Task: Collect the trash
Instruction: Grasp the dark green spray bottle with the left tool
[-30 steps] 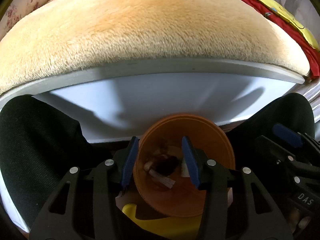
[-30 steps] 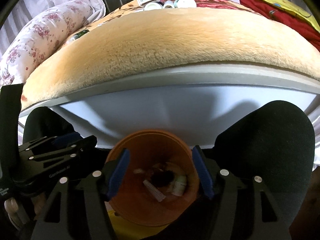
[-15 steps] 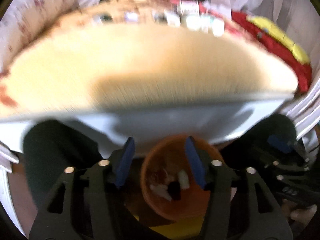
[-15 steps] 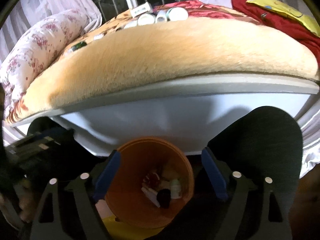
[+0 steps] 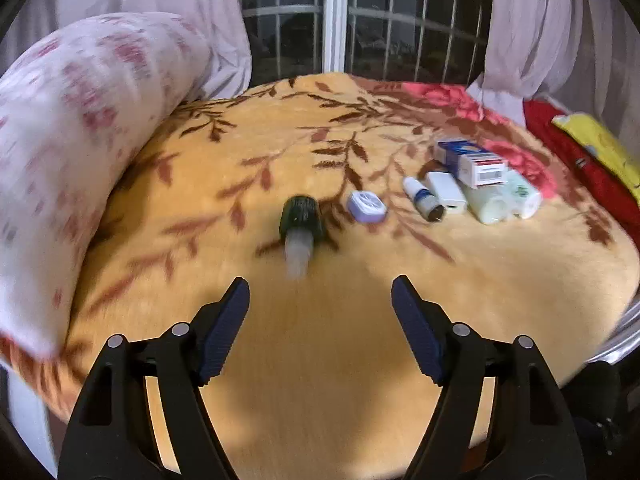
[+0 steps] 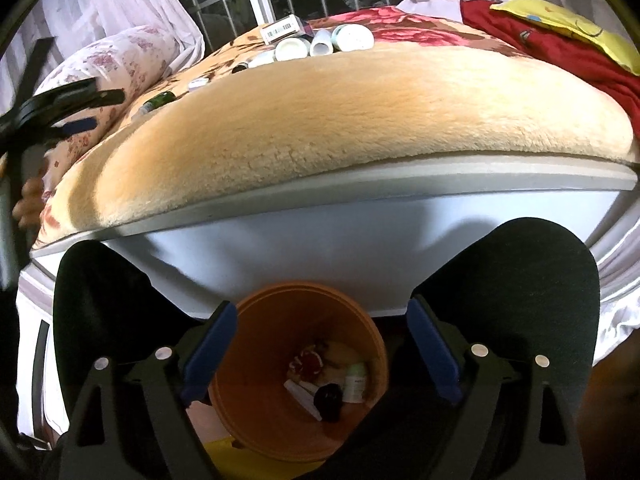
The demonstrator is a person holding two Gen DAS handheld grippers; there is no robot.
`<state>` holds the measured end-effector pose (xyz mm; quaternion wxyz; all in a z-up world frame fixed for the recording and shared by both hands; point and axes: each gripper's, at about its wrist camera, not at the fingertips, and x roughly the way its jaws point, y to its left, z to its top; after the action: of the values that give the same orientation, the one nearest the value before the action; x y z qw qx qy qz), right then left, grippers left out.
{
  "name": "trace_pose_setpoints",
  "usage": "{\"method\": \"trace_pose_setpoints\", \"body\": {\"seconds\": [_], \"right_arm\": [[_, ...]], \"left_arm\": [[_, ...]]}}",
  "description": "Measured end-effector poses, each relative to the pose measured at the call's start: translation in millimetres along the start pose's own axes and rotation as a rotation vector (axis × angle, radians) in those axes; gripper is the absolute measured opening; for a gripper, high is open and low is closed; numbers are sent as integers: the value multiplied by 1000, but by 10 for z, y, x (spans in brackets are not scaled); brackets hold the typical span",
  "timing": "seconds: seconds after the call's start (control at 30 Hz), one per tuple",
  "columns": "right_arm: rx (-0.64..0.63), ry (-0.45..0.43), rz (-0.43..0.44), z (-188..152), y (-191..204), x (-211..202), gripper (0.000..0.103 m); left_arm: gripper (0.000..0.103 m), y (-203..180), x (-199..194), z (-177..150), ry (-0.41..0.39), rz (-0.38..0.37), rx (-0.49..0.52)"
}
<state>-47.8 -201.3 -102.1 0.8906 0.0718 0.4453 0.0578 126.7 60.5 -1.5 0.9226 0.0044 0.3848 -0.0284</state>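
Note:
In the left wrist view my left gripper [image 5: 320, 304] is open and empty above the yellow floral blanket [image 5: 320, 360]. Ahead of it lies a dark green bottle with a clear cap [image 5: 299, 228], then a small lilac case [image 5: 367, 207], a dropper bottle [image 5: 423, 199], a white box [image 5: 446, 192], a red and white carton [image 5: 472, 162] and pale green bottles [image 5: 504, 200]. In the right wrist view my right gripper [image 6: 320, 344] is open and empty over the orange bin [image 6: 256, 360], which holds several pieces of trash [image 6: 328, 380]. The left gripper [image 6: 60, 108] shows at the far left.
A floral pillow [image 5: 72, 140] lies at the bed's left side. Red and yellow cloth [image 5: 592, 152] lies at the right. A barred window [image 5: 340, 32] and curtains stand behind. The bin stands between dark-clothed knees [image 6: 508, 300] below the bed's white edge [image 6: 320, 240].
My left gripper has risen from the orange bin to above the bed and opened wider. My right gripper has opened wider and stays over the bin.

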Motion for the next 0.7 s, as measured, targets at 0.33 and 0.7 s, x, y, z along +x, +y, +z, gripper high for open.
{"method": "trace_pose_setpoints", "body": {"seconds": [0.33,0.7], "right_arm": [[-32,5,-16,11,49,64,88],[-59,9,-10,33,97,65,88]], "left_arm": [[73,203,838,362,149,14,-70],[36,62,1106,399,172,6,25]]}}
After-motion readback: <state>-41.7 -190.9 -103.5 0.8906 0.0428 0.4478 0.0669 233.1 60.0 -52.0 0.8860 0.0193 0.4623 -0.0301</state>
